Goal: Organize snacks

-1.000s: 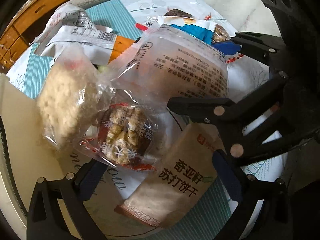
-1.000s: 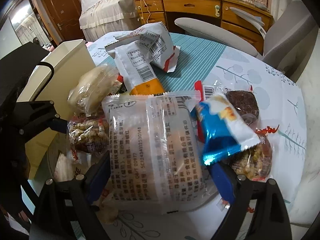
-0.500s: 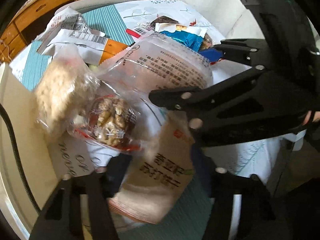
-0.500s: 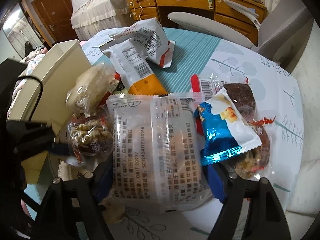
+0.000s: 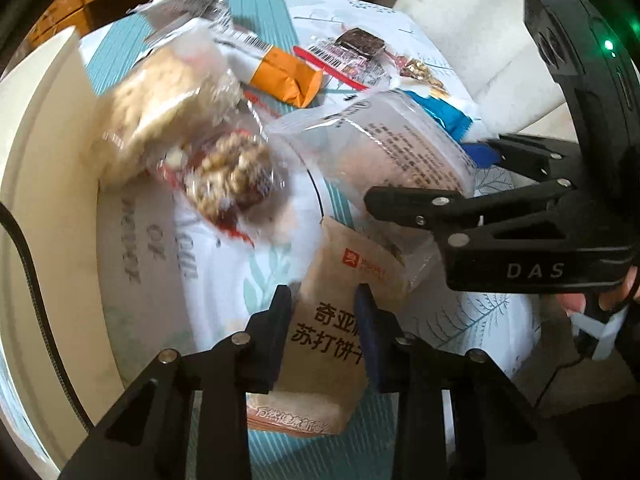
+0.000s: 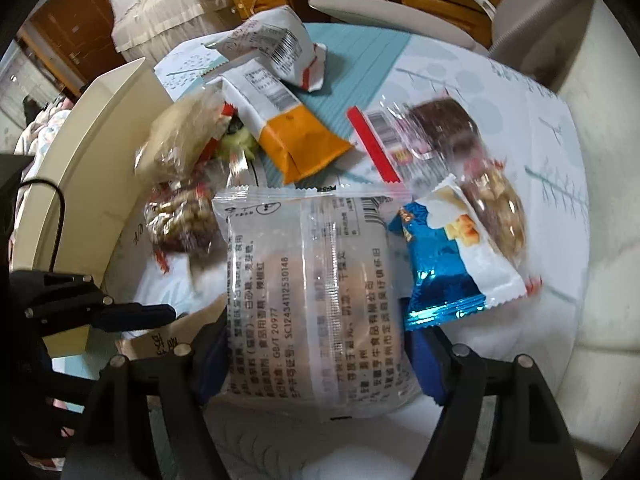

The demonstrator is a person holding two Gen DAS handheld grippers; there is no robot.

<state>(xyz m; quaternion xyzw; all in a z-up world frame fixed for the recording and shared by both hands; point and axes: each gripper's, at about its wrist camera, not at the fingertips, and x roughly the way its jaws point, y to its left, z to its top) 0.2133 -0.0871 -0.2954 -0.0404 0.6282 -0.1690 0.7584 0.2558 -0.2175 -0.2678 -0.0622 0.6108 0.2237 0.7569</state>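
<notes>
My left gripper [image 5: 324, 316] is shut on a tan soda-cracker packet [image 5: 332, 344] with Chinese print, low over the table. My right gripper [image 6: 316, 356] is shut on a clear pastry bag [image 6: 316, 292] with printed text; the bag also shows in the left wrist view [image 5: 384, 152]. Both packets sit close together. A walnut snack [image 5: 232, 176] and a pale rice-crisp bag [image 5: 168, 96] lie just beyond the left gripper. A blue packet [image 6: 444, 264] lies right of the clear bag.
A cream bin [image 6: 80, 152] stands at the left, also seen in the left wrist view [image 5: 48, 184]. An orange-and-white packet [image 6: 288, 136], a white barcode bag [image 6: 272, 48], a brownie pack [image 6: 432, 128] and a nut cake [image 6: 500, 216] lie on the patterned tablecloth [image 6: 552, 152]. A chair [image 6: 392, 4] stands behind.
My left gripper has closed on the tan cracker packet, which lay loose between its open fingers before. My right gripper has kept hold of the clear bag and moved slightly forward.
</notes>
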